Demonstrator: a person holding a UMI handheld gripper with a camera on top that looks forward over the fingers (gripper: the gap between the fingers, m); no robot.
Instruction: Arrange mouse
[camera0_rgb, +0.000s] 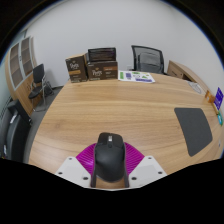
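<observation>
Mouse (109, 157) covers most of pink pads (90, 158); contact w/ pads not discernible, rear end cut off. Gripper (110, 172) fingertips only partly seen beside mouse. Box (93, 67) labels far beyond mouse too small to read. Laptop (218, 98) right of mouse cut off at edge.

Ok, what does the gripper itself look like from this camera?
The gripper shows two pale white-grey fingers that splay outward, each bearing a magenta pad with a ribbed texture on its inner face. No cables, markings or sleeve are visible.
</observation>
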